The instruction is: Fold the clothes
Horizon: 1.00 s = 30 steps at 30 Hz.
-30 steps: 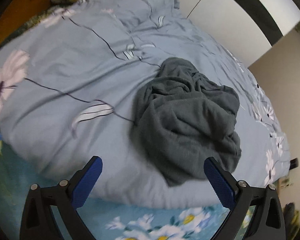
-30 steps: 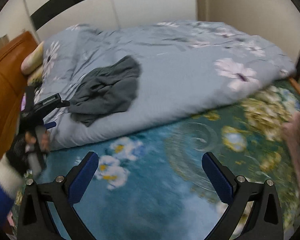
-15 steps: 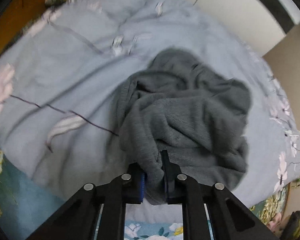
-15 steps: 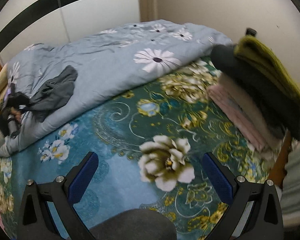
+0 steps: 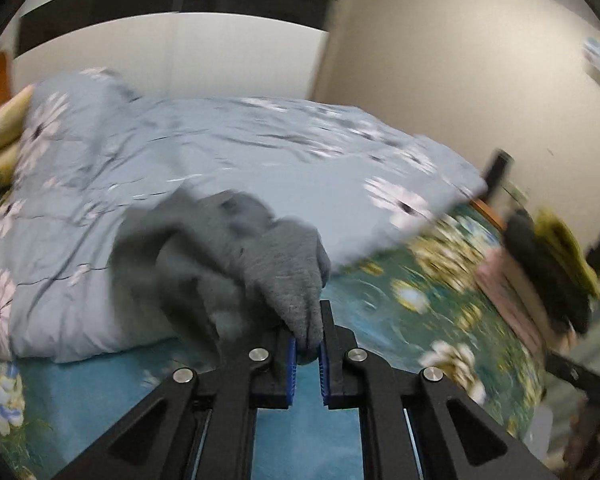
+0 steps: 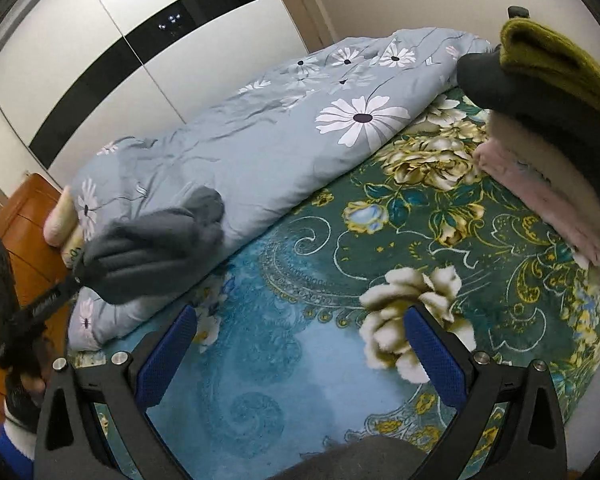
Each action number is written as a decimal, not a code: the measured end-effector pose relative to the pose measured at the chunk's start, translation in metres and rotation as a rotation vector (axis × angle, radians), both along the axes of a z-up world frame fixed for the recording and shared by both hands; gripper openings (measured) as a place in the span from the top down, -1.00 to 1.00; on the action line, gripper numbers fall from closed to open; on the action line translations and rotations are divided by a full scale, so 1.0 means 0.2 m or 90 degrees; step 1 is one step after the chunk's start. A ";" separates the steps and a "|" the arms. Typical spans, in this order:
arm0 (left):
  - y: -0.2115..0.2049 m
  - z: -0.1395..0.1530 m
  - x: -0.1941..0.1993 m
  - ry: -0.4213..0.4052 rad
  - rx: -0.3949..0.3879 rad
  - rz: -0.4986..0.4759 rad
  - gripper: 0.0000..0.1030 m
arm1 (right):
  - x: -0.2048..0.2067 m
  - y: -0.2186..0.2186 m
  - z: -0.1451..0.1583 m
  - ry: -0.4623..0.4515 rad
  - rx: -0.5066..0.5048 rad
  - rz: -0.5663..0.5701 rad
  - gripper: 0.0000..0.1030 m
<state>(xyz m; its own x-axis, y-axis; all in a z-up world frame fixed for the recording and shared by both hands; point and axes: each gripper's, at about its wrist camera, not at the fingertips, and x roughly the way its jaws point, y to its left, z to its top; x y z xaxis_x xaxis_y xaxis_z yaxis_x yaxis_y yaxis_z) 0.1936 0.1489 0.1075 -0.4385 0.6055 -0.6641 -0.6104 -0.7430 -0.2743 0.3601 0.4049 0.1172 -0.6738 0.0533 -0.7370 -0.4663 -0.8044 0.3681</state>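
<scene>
The left gripper (image 5: 308,350) has its blue pads nearly together, pinching a fold of the grey fleece garment (image 5: 228,256); the pinched edge rises in a cone from the pads while the rest of the cloth trails back onto the front edge of the pale blue floral duvet (image 5: 228,152). In the right wrist view the same garment (image 6: 156,248) hangs bunched from the left gripper (image 6: 74,278) at the near corner of the duvet (image 6: 260,136), over the boundary with the teal floral bedspread (image 6: 320,248). White lettering runs along that gripper's black body, but it is too blurred to read. The right gripper (image 6: 300,352) is spread wide with nothing between its blue pads (image 6: 166,356), hovering above the bedspread near a large cream flower print (image 6: 412,312). At the right edge of the bed sits a stack of folded clothes (image 6: 548,128): an olive-green piece on top, a dark grey one under it, then cream and pink layers. A white wardrobe with a black band (image 6: 172,32) stands behind the bed, and an orange wooden headboard (image 6: 24,216) is at the left, with pillows (image 6: 62,220) against it. No other writing or label can be made out in either view.
</scene>
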 end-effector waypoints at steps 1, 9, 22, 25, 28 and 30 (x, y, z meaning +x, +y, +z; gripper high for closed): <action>0.05 0.01 0.05 -0.010 0.009 -0.018 0.83 | 0.03 0.01 0.01 0.005 0.000 -0.004 -1.00; 0.55 0.14 0.42 -0.051 0.071 -0.159 0.85 | 0.40 0.16 0.07 0.015 0.012 -0.092 -1.00; 0.38 -0.29 0.18 -0.382 0.115 -0.137 -0.01 | 0.58 0.20 0.02 -0.020 0.008 -0.147 -1.00; 0.03 -0.25 0.03 -0.314 0.127 -0.034 -0.19 | 0.51 0.19 -0.01 -0.015 -0.023 -0.131 -1.00; -0.30 -0.34 -0.16 -0.303 0.094 0.122 -0.20 | 0.40 0.16 -0.04 -0.003 -0.062 -0.099 -1.00; -0.47 -0.43 -0.28 -0.325 0.095 0.200 -0.20 | 0.30 0.11 -0.07 -0.002 -0.085 -0.065 -1.00</action>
<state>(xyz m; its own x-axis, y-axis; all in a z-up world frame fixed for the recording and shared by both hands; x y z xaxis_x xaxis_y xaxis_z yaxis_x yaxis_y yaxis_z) 0.1379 0.0549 0.0214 -0.2602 0.6020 -0.7549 -0.1335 -0.7967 -0.5894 0.4197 0.4265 0.1033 -0.6673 0.0229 -0.7444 -0.5451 -0.6961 0.4672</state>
